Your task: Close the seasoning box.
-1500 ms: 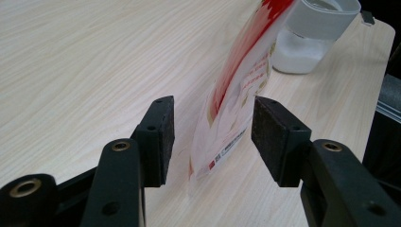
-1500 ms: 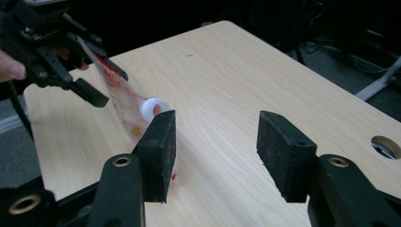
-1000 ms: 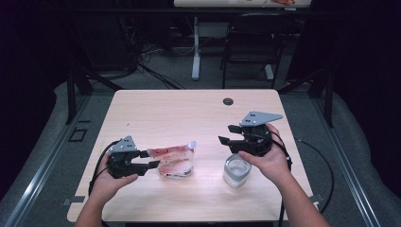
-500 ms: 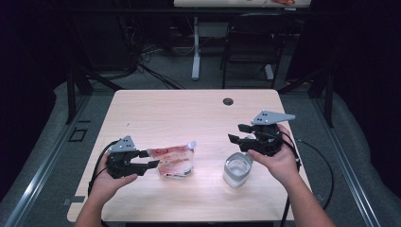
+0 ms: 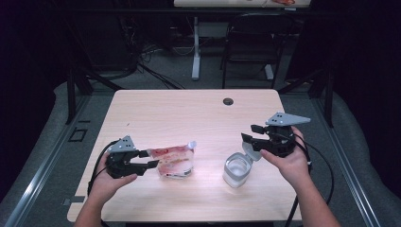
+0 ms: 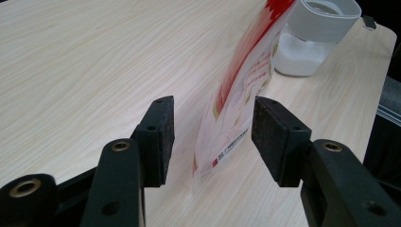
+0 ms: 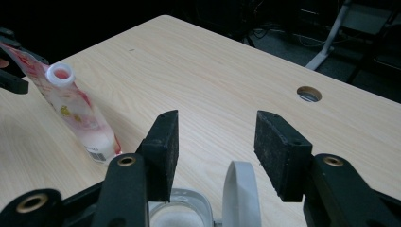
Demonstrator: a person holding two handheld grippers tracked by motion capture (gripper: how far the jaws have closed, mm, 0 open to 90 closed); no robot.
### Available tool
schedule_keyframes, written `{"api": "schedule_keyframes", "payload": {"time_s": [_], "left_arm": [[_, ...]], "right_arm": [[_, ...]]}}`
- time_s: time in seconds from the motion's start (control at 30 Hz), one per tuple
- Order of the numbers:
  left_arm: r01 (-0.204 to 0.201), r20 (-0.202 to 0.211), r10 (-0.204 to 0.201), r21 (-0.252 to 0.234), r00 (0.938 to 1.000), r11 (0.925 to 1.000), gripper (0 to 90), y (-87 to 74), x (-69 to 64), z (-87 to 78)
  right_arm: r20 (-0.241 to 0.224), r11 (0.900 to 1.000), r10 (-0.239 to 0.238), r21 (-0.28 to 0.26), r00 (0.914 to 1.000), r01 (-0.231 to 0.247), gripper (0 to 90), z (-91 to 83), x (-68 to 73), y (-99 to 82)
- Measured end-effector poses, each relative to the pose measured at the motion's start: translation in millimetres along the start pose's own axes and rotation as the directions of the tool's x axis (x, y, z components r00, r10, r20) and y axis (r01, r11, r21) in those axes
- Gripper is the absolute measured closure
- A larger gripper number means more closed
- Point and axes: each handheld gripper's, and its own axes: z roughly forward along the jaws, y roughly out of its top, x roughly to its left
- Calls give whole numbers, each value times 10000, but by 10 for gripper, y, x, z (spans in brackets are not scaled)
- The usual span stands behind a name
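- the pouch (image 5: 174,161) stands on the table (image 5: 189,113) at its near left, with its near edge between the jaws of the left gripper (image 5: 144,158).
- in the left gripper view, the left gripper (image 6: 213,137) has its jaws wide apart; the pouch (image 6: 241,90) rises in the gap, and neither pad presses on it.
- the right gripper (image 5: 250,134) hovers just right of the jar (image 5: 236,169), jaws wide apart and holding nothing.
- in the right gripper view, the jar (image 7: 177,215) and its flipped-up lid (image 7: 241,191) sit just below the right gripper (image 7: 215,142).
- the pouch (image 7: 78,111) is clear plastic with red print and a white open spout (image 7: 60,74) at its top right; it leans.
- the jar is clear, with white powder inside, to the right of the pouch.
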Motion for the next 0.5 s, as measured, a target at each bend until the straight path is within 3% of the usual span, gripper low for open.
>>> {"api": "schedule_keyframes", "payload": {"time_s": [0.27,0.3,0.5], "left_arm": [[-5,-33,5,-2,10000,10000,501,-3,6,-9],[12,-34,-12,3,10000,10000,501,-4,8,-8],[-14,-36,14,23,10000,10000,501,-4,9,-5]], "right_arm": [[185,9997,231,-114,9996,-229,522,-47,-73,-69],[182,9997,234,-26,9996,-233,587,-67,-100,-84],[304,9993,373,25,9988,-374,753,-89,-164,-124]]}}
